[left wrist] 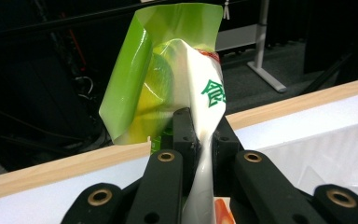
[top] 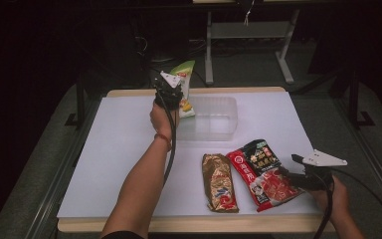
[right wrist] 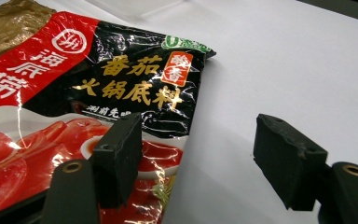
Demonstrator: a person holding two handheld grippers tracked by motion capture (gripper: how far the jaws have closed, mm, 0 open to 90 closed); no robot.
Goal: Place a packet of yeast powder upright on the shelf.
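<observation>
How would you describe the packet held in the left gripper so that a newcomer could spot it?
Start at the clear plastic tub at the table's far middle. At its left end the left gripper pinches a green and white packet upright; the other packets lie flat, gold or red-and-black.

Right gripper (right wrist: 198, 161) jaws stood wide apart, nothing between pads. Left pad (right wrist: 119, 156) hung over edge of red-and-black pouch (right wrist: 98, 93); right pad (right wrist: 286, 158) over bare white table surface (right wrist: 284, 60). Pouch lay flat, glossy, with gold and white Chinese lettering, red band along upper left, red slices pictured on lower part. Corner of golden-brown packet (right wrist: 9, 23) showed at top left, just beside pouch. Whether left pad touched pouch could not be told.
</observation>
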